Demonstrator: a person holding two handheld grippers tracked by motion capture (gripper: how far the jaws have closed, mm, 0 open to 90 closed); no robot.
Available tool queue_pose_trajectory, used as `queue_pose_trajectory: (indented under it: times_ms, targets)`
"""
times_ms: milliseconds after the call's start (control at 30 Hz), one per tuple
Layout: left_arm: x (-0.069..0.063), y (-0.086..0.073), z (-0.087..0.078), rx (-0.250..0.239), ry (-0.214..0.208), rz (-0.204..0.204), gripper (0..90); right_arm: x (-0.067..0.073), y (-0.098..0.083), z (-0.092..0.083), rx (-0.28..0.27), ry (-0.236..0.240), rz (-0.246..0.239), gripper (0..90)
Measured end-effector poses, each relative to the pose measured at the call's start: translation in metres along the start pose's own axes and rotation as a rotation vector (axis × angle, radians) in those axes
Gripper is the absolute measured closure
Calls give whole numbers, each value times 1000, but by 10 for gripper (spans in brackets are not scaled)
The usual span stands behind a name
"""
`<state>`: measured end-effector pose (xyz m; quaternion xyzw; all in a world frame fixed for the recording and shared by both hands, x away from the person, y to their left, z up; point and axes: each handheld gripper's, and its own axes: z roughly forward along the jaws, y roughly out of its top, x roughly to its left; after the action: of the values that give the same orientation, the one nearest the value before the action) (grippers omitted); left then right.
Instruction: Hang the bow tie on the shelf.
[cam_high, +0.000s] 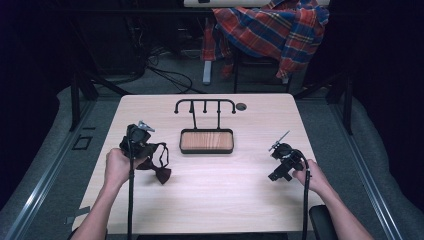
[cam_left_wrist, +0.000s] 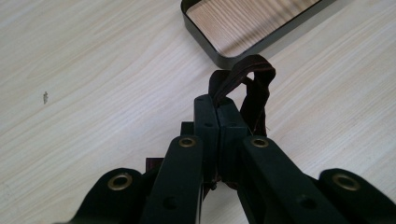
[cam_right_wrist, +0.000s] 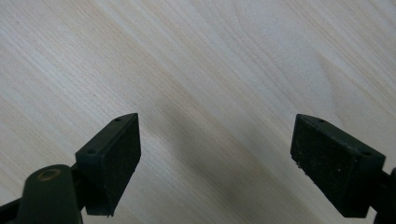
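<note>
- The left gripper (cam_high: 141, 145) is clamped on the strap of a dark maroon bow tie (cam_high: 161, 172), its jaws pressed together with the strap pinched between them.
- In the left gripper view the strap (cam_left_wrist: 247, 77) loops out just past the jaw tips, close to a corner of the tray (cam_left_wrist: 219, 55).
- The bow tie hangs from the gripper to the left of the tray (cam_high: 206, 149), its bow nearer the person than the tray.
- The right gripper (cam_high: 280, 162) sits well to the right of the tray, its jaws spread wide over bare table (cam_right_wrist: 196, 70), gripping nothing.
- A black hook rack (cam_high: 205, 106) rises from the tray's far side.
</note>
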<state>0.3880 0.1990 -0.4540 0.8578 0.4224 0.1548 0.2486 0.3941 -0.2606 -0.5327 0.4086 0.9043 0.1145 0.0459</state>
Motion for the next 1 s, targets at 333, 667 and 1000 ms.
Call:
queue_pose_trajectory:
  times_ms: [333, 667, 1000]
  targets:
    - [3, 6, -4, -25, 0, -2, 891, -2, 2, -2, 40, -3, -22, 159]
    - [2, 16, -4, -31, 5, 11, 891, -4, 1, -2, 48, -11, -25, 159]
    - [4, 25, -9, -46, 20, 20, 891, -2, -2, -1, 15, -14, -4, 159]
